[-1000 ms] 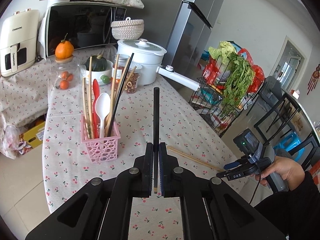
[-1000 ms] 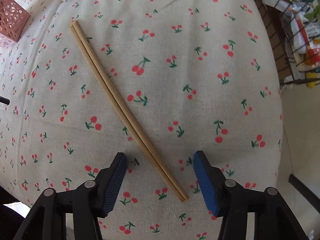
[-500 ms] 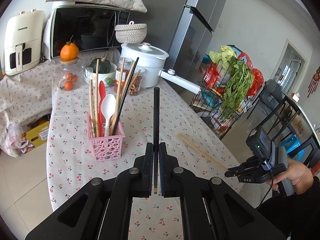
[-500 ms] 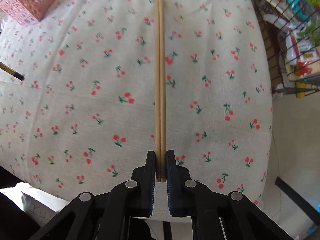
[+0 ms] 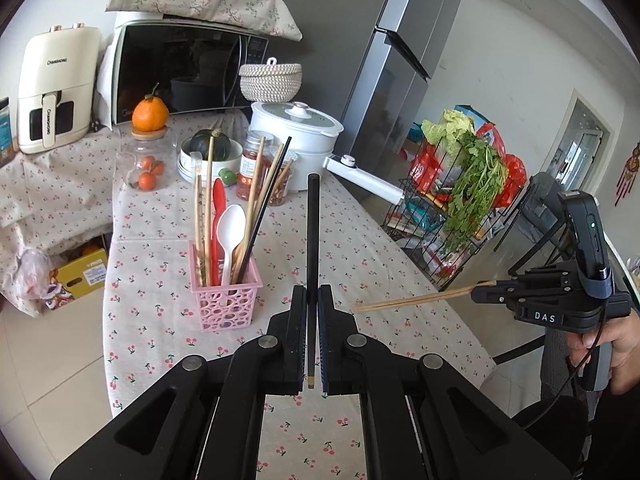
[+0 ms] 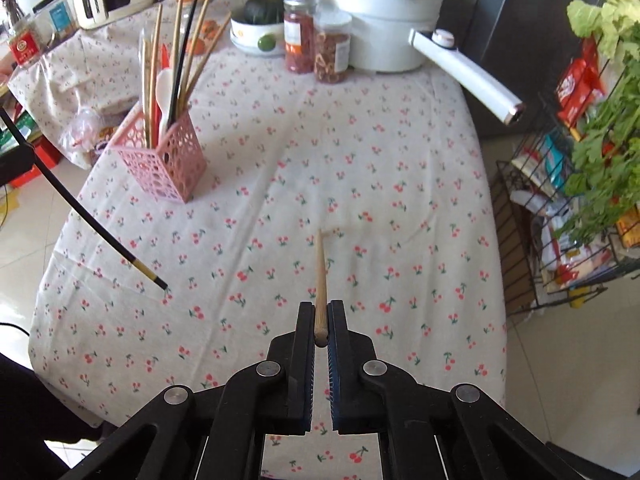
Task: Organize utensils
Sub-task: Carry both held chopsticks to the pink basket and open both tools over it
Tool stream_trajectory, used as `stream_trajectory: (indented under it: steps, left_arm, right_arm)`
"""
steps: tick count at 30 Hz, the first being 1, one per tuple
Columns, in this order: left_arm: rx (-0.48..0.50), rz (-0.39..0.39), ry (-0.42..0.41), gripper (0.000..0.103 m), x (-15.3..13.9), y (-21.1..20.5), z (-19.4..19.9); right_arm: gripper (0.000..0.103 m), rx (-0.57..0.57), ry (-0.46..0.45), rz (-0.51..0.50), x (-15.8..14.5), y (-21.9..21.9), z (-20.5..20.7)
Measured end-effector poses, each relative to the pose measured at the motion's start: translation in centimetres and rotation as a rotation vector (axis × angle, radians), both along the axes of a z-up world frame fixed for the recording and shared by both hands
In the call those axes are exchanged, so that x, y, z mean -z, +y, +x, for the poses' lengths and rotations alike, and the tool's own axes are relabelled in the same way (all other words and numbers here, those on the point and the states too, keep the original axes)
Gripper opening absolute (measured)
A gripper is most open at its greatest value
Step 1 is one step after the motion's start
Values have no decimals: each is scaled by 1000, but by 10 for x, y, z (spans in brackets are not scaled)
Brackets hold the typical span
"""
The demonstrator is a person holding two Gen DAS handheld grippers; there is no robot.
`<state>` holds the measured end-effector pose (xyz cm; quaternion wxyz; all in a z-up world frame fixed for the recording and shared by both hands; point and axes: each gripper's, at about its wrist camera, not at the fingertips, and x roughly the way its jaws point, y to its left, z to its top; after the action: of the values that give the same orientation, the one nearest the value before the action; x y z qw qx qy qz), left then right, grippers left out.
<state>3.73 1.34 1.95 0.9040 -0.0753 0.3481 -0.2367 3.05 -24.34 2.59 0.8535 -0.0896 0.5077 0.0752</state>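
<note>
My left gripper (image 5: pixel 312 300) is shut on a black chopstick (image 5: pixel 313 236) that points up and forward; the chopstick also shows in the right wrist view (image 6: pixel 100 228). My right gripper (image 6: pixel 321 316) is shut on the wooden chopsticks (image 6: pixel 320 280), held above the cloth; they also show in the left wrist view (image 5: pixel 420 300), with the right gripper (image 5: pixel 480 294) at the right. A pink utensil basket (image 5: pixel 224 300) holds chopsticks, a white spoon (image 5: pixel 231 226) and a red spoon; it stands left of my left gripper and shows in the right wrist view (image 6: pixel 164 160).
The table (image 6: pixel 360 184) has a cherry-print cloth. At its far end stand a white pot with a long handle (image 6: pixel 380 12), jars (image 6: pixel 330 54), a bowl with a squash (image 6: pixel 260 20), a microwave (image 5: pixel 184 68). A wire rack with greens (image 6: pixel 592 152) stands right of the table.
My right gripper closed on the wooden chopsticks and lifted them off the cloth, tilting up towards the far end. My left gripper drew back a little, still holding the black chopstick.
</note>
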Motion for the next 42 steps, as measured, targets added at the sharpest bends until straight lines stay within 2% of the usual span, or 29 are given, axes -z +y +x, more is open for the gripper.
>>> stream_trajectory:
  steps: [6,11,18,26,29,32,42]
  left_arm:
    - [-14,-15,-21,5,-6,3,0]
    - [-51,-12,-134,5,-30,16,-8]
    - [-159,-21,-253,5,-62,45,0]
    - [-232,-19,-272,5,-65,54,35]
    - [-242,8,-271,5,-59,47,49]
    - [-249,38,-256,5,-50,39,63]
    - [-245,103,-166,6,-24,27,98]
  right_arm:
    - [4,37,-114,37,-19,7,13]
    - [4,33,-186,91,-27,13,14]
    - [4,-37,-263,136,-51,31,9]
    - [4,-157,-313,223,-97,65,16]
    - [4,-192,-317,249,-107,80,24]
    - [4,-211,-304,257,-104,95,34]
    - [4,-223,-157,285,-58,116,80]
